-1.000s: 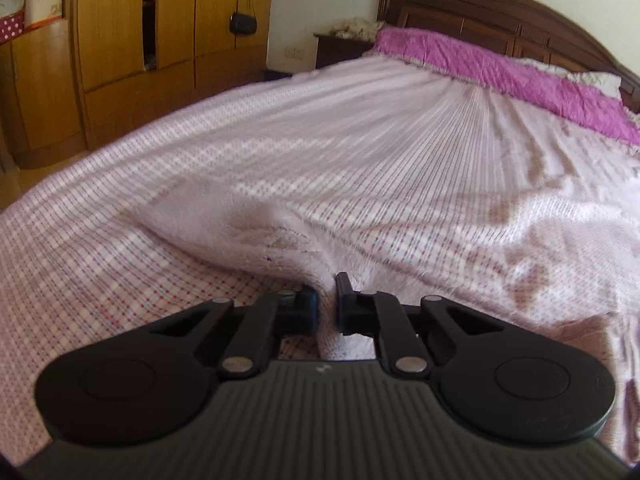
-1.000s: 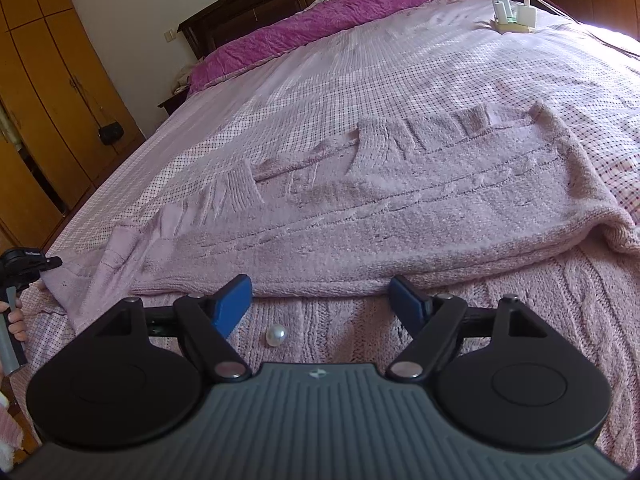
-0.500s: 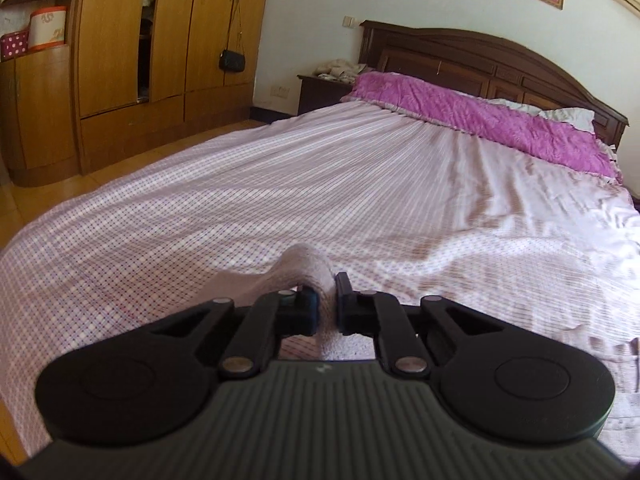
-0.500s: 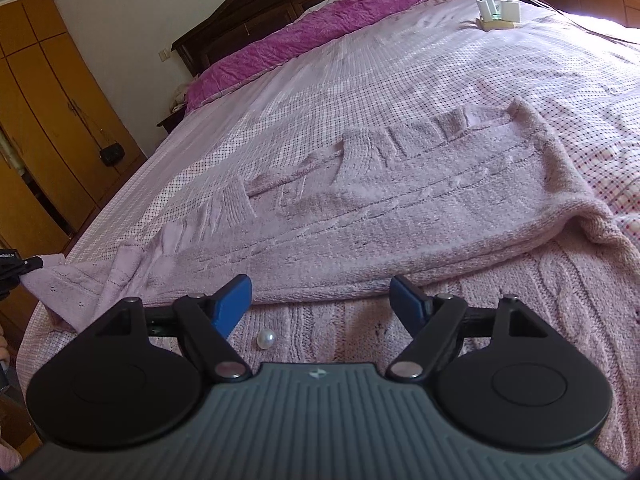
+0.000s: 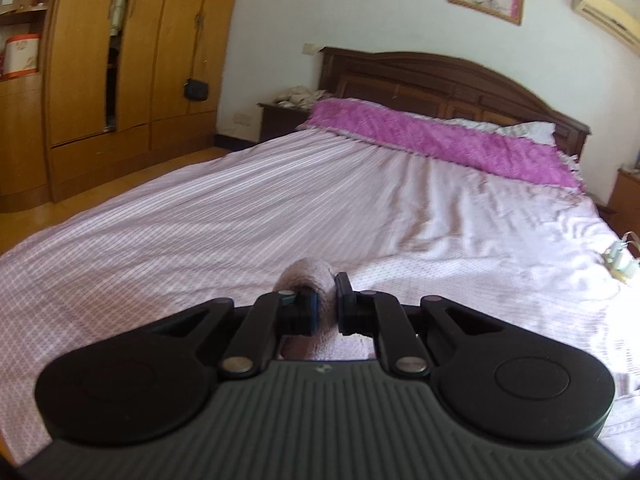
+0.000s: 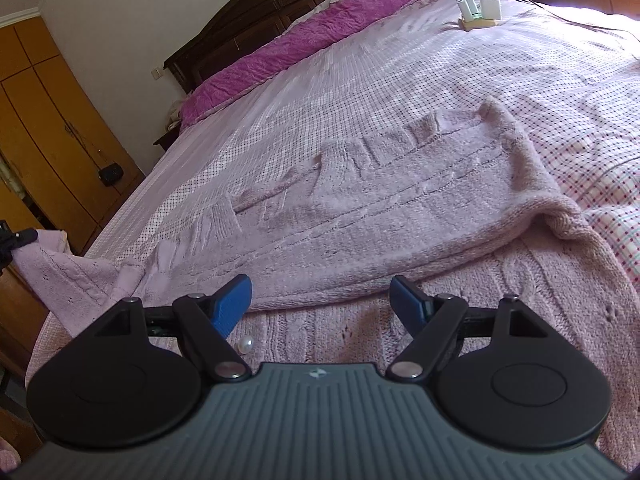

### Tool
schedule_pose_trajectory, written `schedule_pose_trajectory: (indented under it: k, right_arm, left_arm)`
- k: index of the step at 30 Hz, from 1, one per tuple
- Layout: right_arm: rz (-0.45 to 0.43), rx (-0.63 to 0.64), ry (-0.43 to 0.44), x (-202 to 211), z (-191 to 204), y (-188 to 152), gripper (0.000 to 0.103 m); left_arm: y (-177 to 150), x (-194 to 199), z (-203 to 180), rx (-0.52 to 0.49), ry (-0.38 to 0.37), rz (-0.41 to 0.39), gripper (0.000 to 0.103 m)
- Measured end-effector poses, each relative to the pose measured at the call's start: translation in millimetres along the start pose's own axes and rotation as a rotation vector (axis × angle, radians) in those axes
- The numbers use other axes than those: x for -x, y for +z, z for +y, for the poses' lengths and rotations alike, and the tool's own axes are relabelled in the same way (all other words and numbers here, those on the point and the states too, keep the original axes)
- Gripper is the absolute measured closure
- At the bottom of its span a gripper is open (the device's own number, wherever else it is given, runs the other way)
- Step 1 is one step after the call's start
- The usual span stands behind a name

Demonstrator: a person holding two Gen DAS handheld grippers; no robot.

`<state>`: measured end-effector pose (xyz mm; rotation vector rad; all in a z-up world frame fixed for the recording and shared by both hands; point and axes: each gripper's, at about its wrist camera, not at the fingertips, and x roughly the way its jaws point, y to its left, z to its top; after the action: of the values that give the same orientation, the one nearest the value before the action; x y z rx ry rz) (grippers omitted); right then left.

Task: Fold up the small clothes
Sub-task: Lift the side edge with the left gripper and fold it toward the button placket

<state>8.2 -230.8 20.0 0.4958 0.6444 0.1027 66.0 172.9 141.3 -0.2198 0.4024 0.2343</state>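
Note:
A pale lilac knitted sweater (image 6: pixel 400 208) lies spread across the checked bed sheet (image 6: pixel 540 92), its upper part folded over the lower knit. My right gripper (image 6: pixel 320 300) hovers open just above the near knit, blue pads wide apart with nothing between them. A sleeve (image 6: pixel 60 272) stretches off to the left, lifted above the bed edge. My left gripper (image 5: pixel 326 304) is shut on that sleeve's cuff (image 5: pixel 310 274), which bulges up between the fingers. A pearl button (image 6: pixel 245 345) shows on the knit near the right gripper.
A magenta pillow cover (image 5: pixel 436 142) and dark headboard (image 5: pixel 440 80) stand at the far end. Wooden wardrobes (image 5: pixel 120 60) line the left wall. White chargers (image 6: pixel 478 10) with cables lie on the far right of the bed.
My left gripper has risen and pulled the sleeve cuff up off the bed, so its view now looks higher at the headboard and wall. The right gripper drifted slightly and stays open.

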Motion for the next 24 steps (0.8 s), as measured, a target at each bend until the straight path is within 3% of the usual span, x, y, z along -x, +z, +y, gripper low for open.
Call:
schedule_pose_trajectory:
  k: [5, 12, 20, 24]
  right_arm:
    - [-0.005, -0.017, 0.006, 3, -8, 0, 0.021]
    - [-0.011, -0.038, 0.012, 7, -18, 0, 0.021]
    - [-0.008, -0.05, 0.018, 7, -21, -1, 0.021]
    - [-0.003, -0.049, 0.024, 7, -21, 0, 0.021]
  left_arm:
    - [-5, 8, -31, 0.021, -0.116, 0.015, 0.092]
    - [-43, 1, -80, 0.004, -0.249, 0.102, 0.092]
    - [-92, -22, -111, -0.042, -0.314, 0.262, 0.092]
    - [-112, -31, -115, -0.059, -0.308, 0.332, 0.09]
